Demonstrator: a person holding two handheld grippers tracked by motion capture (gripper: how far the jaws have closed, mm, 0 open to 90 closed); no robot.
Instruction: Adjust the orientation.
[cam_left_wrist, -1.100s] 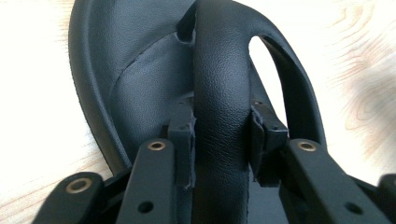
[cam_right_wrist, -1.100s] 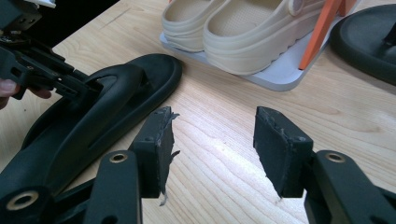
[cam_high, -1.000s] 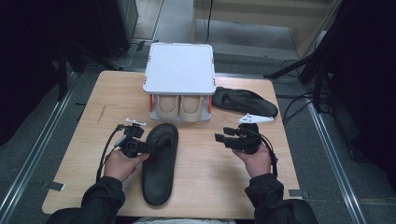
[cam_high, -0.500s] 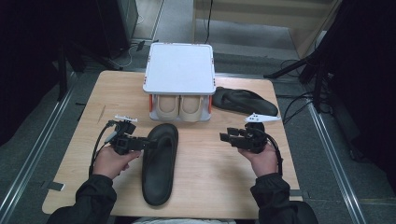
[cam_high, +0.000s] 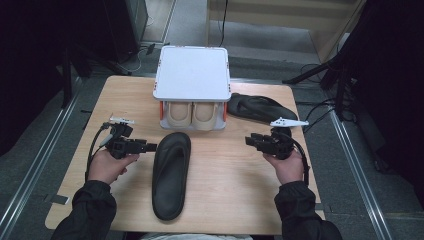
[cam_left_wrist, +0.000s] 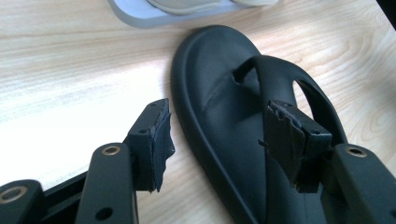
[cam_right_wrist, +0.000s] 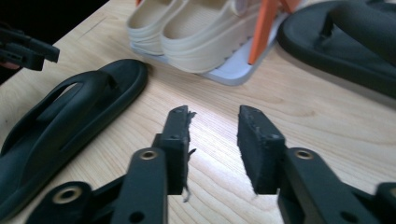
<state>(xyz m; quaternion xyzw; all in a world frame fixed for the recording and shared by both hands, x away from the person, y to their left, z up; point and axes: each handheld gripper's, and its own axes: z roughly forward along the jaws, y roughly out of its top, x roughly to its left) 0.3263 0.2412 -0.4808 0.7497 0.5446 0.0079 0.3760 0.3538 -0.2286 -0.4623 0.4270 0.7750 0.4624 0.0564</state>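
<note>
1. Both hands had drawn apart since a second earlier; the left gripper (cam_high: 150, 146), jaws spread and holding nothing, sat just beside the black sandal (cam_high: 171, 173).
2. Its right jaw possibly overlapped the strap.
3. Unclenched too, the right gripper (cam_high: 249, 140) hovered apart.
4. Its mate (cam_high: 261, 108) lay beside the shoe rack (cam_high: 192, 75); both remained unshelved.

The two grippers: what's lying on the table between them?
In the high view, one black flip-flop lies between the left gripper and right gripper, with bare wood beside it.

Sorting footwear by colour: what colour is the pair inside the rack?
Beige pair, clearest in the right gripper view.
</note>
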